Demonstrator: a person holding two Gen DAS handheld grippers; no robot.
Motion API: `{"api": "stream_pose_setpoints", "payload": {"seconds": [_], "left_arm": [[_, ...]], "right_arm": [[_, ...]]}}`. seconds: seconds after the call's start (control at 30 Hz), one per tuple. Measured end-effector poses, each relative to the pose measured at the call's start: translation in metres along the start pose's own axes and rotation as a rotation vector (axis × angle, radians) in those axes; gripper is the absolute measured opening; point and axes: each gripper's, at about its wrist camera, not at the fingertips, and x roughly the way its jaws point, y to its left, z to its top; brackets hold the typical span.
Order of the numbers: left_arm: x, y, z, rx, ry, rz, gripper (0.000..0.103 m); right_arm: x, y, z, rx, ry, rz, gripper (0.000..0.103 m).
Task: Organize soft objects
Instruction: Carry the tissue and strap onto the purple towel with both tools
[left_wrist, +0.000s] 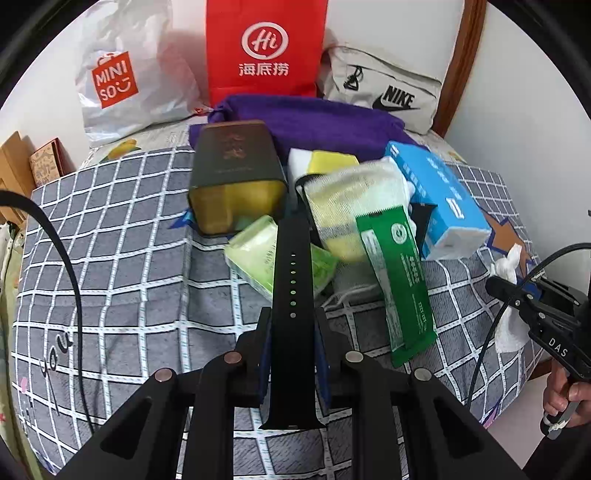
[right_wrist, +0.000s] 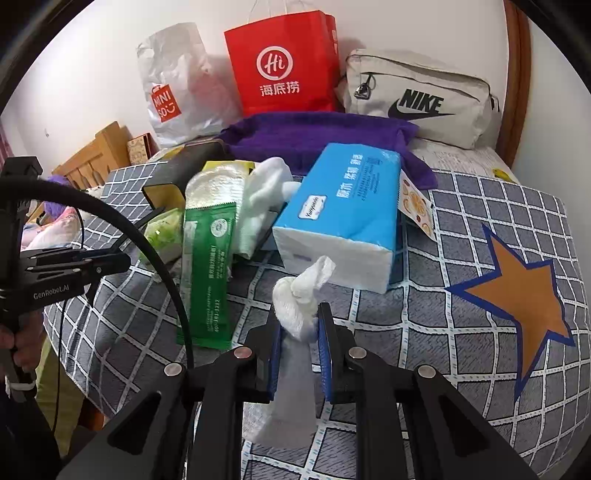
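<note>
My left gripper (left_wrist: 291, 314) is shut on a black watch strap (left_wrist: 291, 280) with a row of holes, held lengthwise a little above the checked bedspread (left_wrist: 129, 258). A knotted white cloth (right_wrist: 299, 299) sits in my right gripper (right_wrist: 299, 310), which is shut on it; the cloth's tail hangs below the fingers. The pile ahead holds a green sachet (left_wrist: 402, 280), a pale green pack (left_wrist: 258, 254), a mesh-wrapped sponge (left_wrist: 351, 199), a blue tissue pack (right_wrist: 343, 214), white socks (right_wrist: 266, 199) and a dark tin box (left_wrist: 236, 173).
A purple towel (right_wrist: 317, 136) lies behind the pile. Against the wall stand a white Miniso bag (left_wrist: 125, 77), a red paper bag (right_wrist: 284, 66) and a grey Nike pouch (right_wrist: 417, 99). A wooden bed frame (right_wrist: 513, 74) rises at the right. Black cables (right_wrist: 162, 251) cross the left.
</note>
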Motion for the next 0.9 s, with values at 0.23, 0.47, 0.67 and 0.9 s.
{"api": "stream_pose_setpoints", "payload": {"seconds": [0.23,0.47,0.67,0.9], "left_arm": [[-0.018,0.010,0.011,-0.015,-0.032,-0.003,0.020],[-0.030,0.020,0.040,-0.018,-0.062,-0.002,0.020],[-0.036,0.029,0.074,-0.014,-0.093,0.013,0.020],[-0.023,0.044,0.124,-0.013,-0.099,0.015,0.020]], "right_arm": [[-0.012,0.005,0.016,-0.014,-0.027,0.017,0.018],[-0.021,0.002,0.050,-0.026,-0.062,0.018,0.018],[-0.014,-0.006,0.089,-0.034,-0.079,0.020,0.018],[0.012,-0.022,0.144,-0.043,-0.088,0.022,0.018]]}}
